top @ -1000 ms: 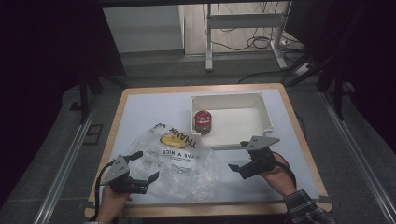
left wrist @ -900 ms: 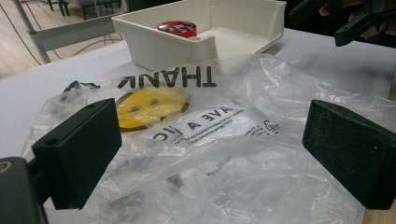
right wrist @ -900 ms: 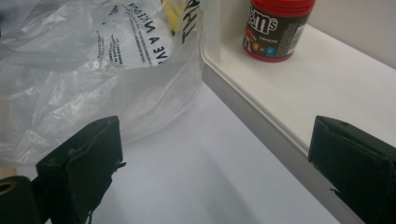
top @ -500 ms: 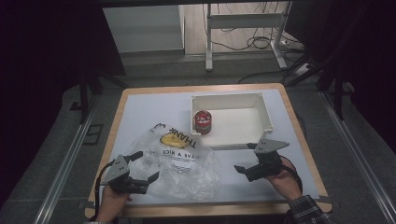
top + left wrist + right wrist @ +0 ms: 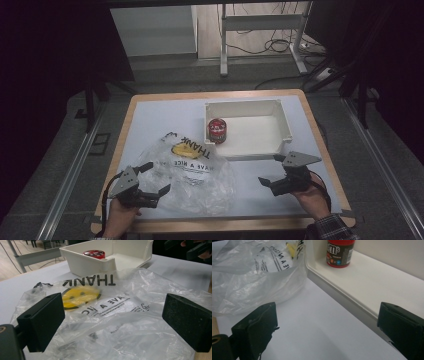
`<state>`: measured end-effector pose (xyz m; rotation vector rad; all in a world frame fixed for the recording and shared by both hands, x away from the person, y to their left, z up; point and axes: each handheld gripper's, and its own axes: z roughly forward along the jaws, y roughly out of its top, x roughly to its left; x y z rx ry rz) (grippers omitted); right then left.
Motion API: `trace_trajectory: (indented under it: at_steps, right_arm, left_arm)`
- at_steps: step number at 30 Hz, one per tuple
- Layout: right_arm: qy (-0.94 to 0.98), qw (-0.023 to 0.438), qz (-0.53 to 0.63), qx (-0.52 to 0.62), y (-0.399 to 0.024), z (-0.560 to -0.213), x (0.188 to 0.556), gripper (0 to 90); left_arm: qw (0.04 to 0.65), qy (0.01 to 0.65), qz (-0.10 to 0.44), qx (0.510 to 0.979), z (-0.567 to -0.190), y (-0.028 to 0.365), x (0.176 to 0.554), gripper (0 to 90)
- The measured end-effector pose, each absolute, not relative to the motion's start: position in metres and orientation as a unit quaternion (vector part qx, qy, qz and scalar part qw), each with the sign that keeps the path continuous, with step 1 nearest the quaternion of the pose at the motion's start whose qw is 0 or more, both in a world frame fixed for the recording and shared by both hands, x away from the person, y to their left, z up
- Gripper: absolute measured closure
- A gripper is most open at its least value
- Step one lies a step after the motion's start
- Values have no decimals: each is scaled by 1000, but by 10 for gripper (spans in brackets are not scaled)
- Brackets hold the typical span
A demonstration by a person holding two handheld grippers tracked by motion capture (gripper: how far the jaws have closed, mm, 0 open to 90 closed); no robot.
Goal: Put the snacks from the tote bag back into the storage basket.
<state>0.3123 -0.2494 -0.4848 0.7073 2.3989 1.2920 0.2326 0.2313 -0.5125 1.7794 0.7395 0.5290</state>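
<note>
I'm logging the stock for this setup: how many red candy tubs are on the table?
1. The red candy tub stands upright in the near-left corner of the white tray. The crumpled plastic bag beside the tray may hide something, though nothing red shows through it.

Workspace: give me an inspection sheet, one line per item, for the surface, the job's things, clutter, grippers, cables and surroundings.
Surface: white table top with a wooden edge.
Job's things: clear plastic bag printed THANK, lying crumpled and flat; white tray with an upright red can in its left end.
Clutter: nothing seen.
Grippers: left gripper open, at the bag's near-left edge, the bag between its jaws; right gripper open, over bare table near the tray's front wall, holding nothing.
Cables: a black cable trails from the left gripper; more cables on the floor beyond the table.
Surroundings: metal frame legs, dark room.
</note>
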Motion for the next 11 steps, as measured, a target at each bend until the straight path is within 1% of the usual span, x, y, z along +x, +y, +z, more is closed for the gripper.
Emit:
trace_trajectory:
  at_steps: [11]
  right_arm:
    - [840,171,444,260,-260,-490,310,33]
  left_arm:
    - [540,311,222,750,-512,231,233,44]
